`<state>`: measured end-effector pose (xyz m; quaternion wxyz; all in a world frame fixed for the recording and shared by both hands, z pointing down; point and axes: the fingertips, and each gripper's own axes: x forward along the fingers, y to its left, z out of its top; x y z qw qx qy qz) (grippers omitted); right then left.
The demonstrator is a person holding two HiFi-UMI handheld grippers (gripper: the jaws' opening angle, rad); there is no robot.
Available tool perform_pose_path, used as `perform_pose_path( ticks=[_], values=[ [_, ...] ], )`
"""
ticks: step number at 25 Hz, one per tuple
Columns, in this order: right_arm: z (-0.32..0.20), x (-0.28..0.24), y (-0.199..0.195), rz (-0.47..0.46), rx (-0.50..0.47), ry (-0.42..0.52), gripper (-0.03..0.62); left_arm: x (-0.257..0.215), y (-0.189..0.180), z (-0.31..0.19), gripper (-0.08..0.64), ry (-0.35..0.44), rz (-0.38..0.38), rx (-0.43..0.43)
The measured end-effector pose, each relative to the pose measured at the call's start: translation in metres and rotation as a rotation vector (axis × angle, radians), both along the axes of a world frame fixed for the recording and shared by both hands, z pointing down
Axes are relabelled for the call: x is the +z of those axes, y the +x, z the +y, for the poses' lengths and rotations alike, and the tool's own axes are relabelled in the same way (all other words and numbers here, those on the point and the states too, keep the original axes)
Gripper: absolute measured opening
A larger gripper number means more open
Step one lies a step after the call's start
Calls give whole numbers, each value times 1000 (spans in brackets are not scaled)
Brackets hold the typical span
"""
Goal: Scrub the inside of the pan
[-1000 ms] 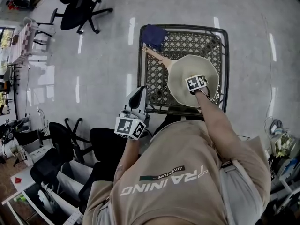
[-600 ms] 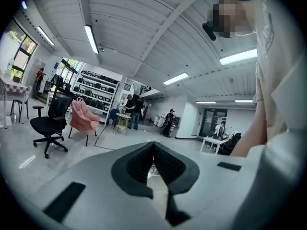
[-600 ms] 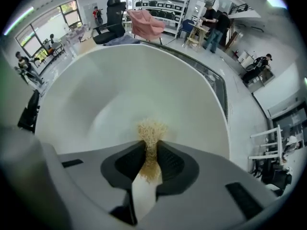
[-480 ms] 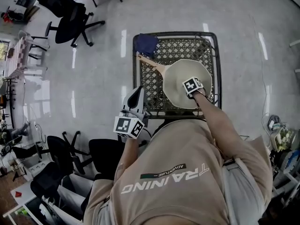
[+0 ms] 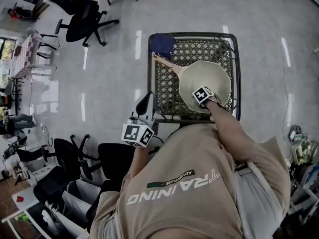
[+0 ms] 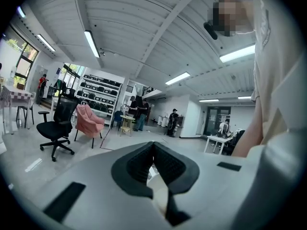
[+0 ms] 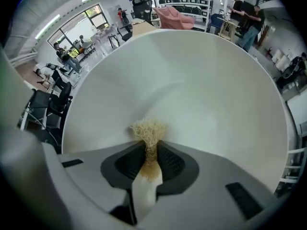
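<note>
Pan (image 5: pixel 208 76) inside: R gripper (image 7: pixel 150 147) fingers pinch scrubber (image 7: pixel 149 128); L gripper (image 6: pixel 153 150) fingers pressed together.

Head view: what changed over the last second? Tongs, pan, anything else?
The right tongs, shut on the tan scrubber, slid a little across the inside of the pan, toward its near rim. Nothing was taken hold of or let go. The pan, the blue cloth and the left tongs, held off the table's near-left corner, stayed as they were.
</note>
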<state>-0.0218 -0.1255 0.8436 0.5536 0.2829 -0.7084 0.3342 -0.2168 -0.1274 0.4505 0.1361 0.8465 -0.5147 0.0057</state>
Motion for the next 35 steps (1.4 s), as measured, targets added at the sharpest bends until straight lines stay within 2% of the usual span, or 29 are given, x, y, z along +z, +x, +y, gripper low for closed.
perform_pose_path(
  ticks=[6,9,11,14,17,20,22,25,27,31,35],
  values=[
    [-10,7,60,235,32,13,87,6,-1,7,18,-20,24,4],
    [-18,6,77,271,63,21,87,9,7,2,18,-15,17,34],
    [-27,1,77,215,88,48,87,10,13,-3,18,-5,17,51],
    [-41,-26,70,57,121,123,87,10,22,-10,18,7,22,87],
    [-45,-73,80,-63,182,210,87,11,34,-18,18,10,23,128],
    [-41,-124,85,-258,226,338,87,11,47,-22,18,5,33,159],
    [-27,-149,106,-315,260,398,87,11,61,-25,18,4,44,186],
    [-2,-171,148,-312,319,470,87,13,80,-29,18,-4,53,230],
    [16,-169,175,-285,368,477,87,16,90,-31,18,-14,53,257],
    [50,-130,208,-246,471,385,87,20,108,-30,18,-18,34,291],
    [71,-79,210,-213,534,281,87,16,122,-35,18,-8,5,312]
  ],
)
